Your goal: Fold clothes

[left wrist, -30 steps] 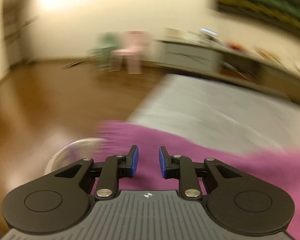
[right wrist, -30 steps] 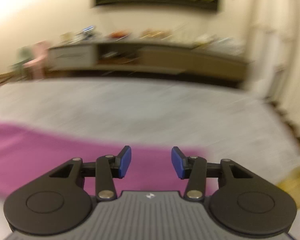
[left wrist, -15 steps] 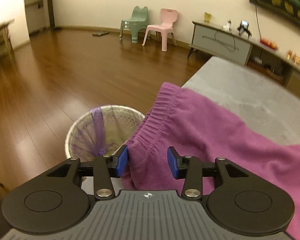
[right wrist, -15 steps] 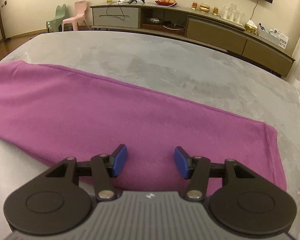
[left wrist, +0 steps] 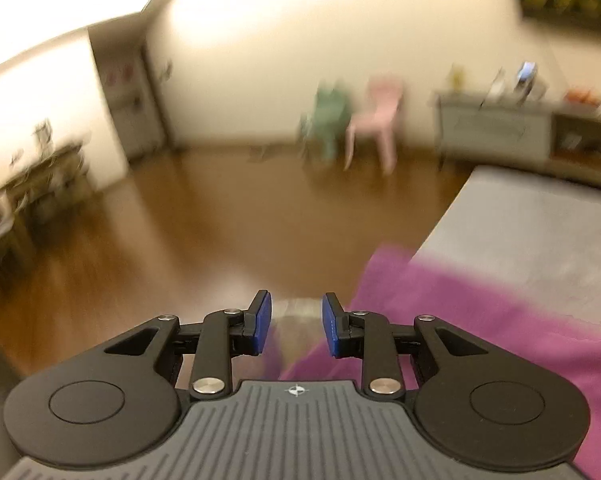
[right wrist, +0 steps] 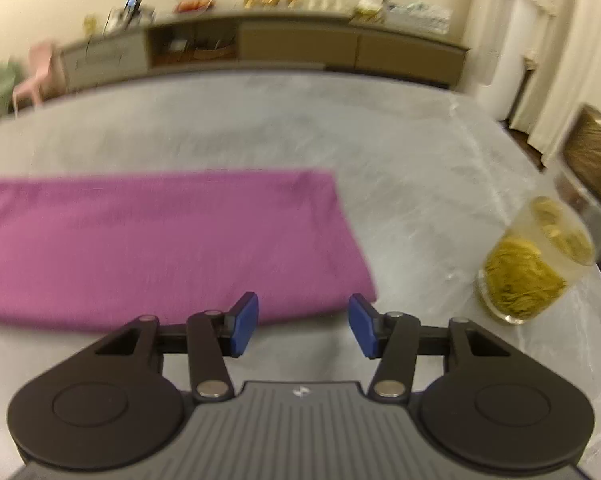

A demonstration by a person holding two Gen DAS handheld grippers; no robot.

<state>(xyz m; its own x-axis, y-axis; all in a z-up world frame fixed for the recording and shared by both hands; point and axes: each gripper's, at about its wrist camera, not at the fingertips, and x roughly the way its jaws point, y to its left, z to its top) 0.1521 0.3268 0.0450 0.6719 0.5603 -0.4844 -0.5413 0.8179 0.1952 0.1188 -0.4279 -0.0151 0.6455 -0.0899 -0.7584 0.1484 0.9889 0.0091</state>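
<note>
Hovering over purple garment (right wrist: 148, 240), flat on grey table (right wrist: 380, 140).
Left gripper (left wrist: 295, 322) closing, nothing pinched, at garment's edge; right gripper (right wrist: 302, 326) spread, empty, near jar (right wrist: 528, 268).

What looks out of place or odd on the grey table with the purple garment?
A glass jar of yellow stuff stands on the grey table beside the purple garment, close to the table's edge. It does not belong with folding. Nothing looks spilled or damaged, though the pictures are blurred.
</note>
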